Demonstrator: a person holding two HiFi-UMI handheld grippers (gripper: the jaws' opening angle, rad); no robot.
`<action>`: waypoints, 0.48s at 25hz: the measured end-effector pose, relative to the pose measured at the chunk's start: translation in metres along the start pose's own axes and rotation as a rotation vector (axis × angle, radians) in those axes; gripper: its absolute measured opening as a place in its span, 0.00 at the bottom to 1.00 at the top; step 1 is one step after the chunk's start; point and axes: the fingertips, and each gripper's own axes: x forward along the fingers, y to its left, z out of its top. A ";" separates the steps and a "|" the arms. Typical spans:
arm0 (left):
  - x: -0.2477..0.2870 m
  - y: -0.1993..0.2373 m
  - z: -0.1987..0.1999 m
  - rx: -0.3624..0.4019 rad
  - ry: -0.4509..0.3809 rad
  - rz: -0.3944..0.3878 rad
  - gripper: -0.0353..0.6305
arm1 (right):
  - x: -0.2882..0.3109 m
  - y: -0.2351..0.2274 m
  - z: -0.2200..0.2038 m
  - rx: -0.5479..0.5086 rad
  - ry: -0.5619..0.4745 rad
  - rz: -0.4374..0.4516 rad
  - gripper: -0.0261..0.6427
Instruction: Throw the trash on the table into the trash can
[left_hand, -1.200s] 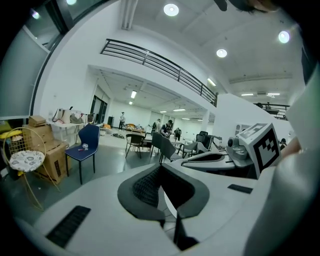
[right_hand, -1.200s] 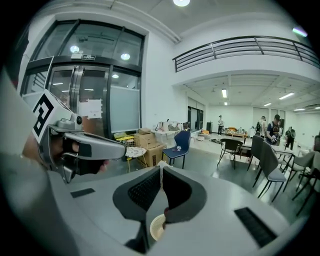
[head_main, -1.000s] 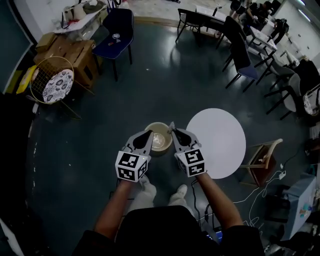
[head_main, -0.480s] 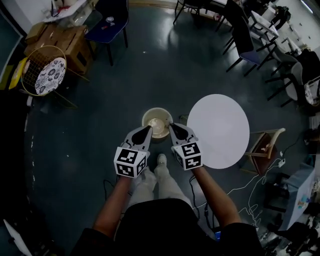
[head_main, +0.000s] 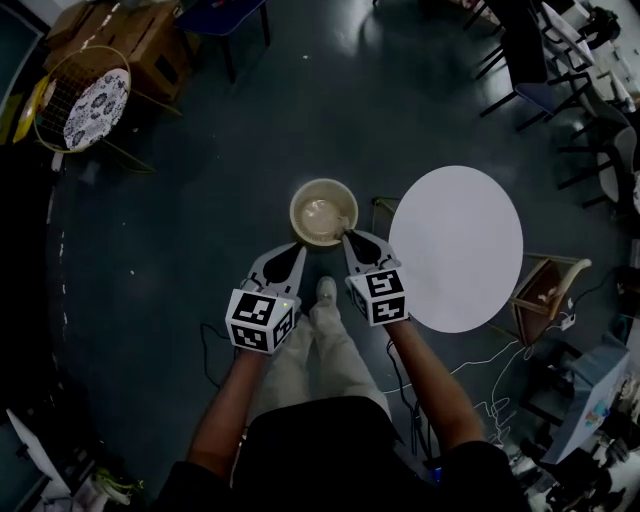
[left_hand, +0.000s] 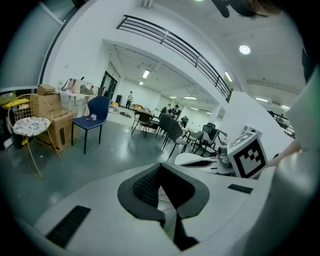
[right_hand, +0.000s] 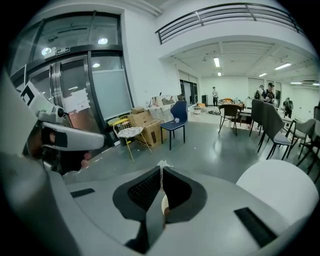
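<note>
A large open-plan office hall — a dark polished concrete floor (head_main: 200, 200) spreads under a black-railed mezzanine balcony (left_hand: 170, 42), white ceilings with strip lights (right_hand: 216, 62) and tall glass doors (right_hand: 75, 85). Rows of dark chairs at desks (left_hand: 172, 134) fill the far end — nearer stand brown cardboard boxes (head_main: 140, 40), a blue metal-legged chair (left_hand: 100, 106) and a round white table (head_main: 455, 245).

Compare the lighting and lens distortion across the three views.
Head view: dim, dark floor, the round table the brightest patch, scene bowed toward the edges. Left gripper view: brightly lit, glaring ceiling lamp, black rounded corners. Right gripper view: equally bright, fisheye-curved railing.
</note>
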 end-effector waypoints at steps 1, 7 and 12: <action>0.008 0.005 -0.009 -0.005 0.008 0.001 0.07 | 0.010 -0.003 -0.008 0.001 0.009 0.001 0.08; 0.049 0.023 -0.068 -0.031 0.066 -0.001 0.07 | 0.059 -0.019 -0.055 0.062 0.044 0.009 0.08; 0.077 0.044 -0.111 -0.029 0.108 -0.005 0.07 | 0.097 -0.025 -0.087 0.134 0.050 -0.005 0.08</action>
